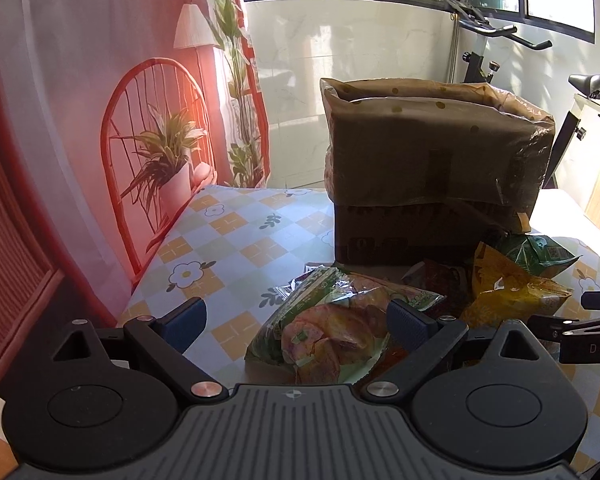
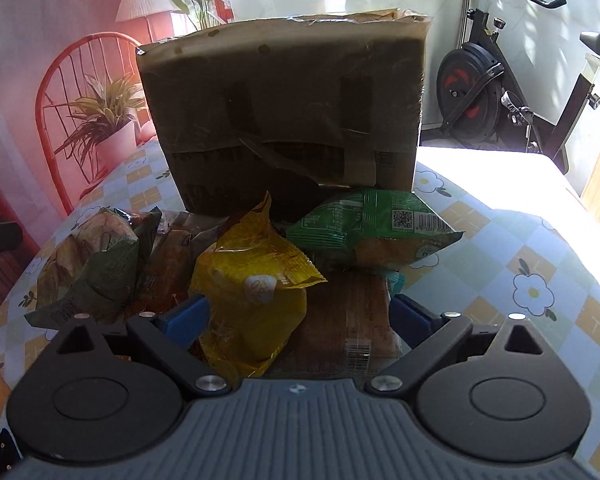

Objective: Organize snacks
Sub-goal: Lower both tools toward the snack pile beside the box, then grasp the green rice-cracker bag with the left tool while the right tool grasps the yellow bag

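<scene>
Left gripper (image 1: pixel 296 322) and right gripper (image 2: pixel 298 316): jaws wide open, holding nothing; snack packets heaped on the surface (image 1: pixel 236 236) before the cardboard box (image 2: pixel 284 112); yellow packet (image 2: pixel 252 300) lies between the right jaws; best pinched mid-body, gently, then lifted clear of its neighbours.

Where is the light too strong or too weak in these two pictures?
Right wrist view: sunlight blows out the table beside the cardboard box, whose near face is dark. Left wrist view: an orange-red flare covers the red chair; the box face is shadowed.
</scene>
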Demonstrator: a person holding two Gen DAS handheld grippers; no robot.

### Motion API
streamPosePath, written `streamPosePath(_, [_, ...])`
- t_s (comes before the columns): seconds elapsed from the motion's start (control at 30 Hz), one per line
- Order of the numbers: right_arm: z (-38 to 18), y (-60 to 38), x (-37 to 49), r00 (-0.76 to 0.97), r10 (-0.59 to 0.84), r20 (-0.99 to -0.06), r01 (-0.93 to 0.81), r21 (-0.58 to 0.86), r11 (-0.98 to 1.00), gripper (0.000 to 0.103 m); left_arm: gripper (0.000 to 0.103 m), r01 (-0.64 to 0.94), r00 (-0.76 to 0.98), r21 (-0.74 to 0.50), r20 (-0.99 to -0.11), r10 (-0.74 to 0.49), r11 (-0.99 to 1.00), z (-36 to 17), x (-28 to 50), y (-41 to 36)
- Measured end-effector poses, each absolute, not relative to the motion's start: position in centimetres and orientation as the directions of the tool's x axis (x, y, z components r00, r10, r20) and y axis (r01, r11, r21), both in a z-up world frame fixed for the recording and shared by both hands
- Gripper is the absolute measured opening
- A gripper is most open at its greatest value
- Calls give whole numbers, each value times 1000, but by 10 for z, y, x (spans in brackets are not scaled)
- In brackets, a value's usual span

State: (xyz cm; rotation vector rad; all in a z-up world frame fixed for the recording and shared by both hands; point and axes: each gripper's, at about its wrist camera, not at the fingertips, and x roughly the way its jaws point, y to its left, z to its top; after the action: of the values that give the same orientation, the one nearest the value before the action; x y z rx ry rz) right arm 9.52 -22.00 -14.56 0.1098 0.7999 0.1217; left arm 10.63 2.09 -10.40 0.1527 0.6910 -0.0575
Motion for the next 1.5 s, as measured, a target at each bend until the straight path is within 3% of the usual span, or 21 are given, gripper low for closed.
streamPosePath(0.33, [-152,-212,109,664,199,-720,-89,188,978,98,97,118,704,-21,-703,-99,993,-118,133,47])
streamPosePath(0.77, [-154,-197,128,650,214,-729,-120,180,976,98,97,108,655,-89,-743,-138,990,-137,154,54])
streamPosePath(1.5, [-161,-198,133,643,219,-734,-114,191,975,94,96,72,652,-185,-735,-187,980,-154,204,46])
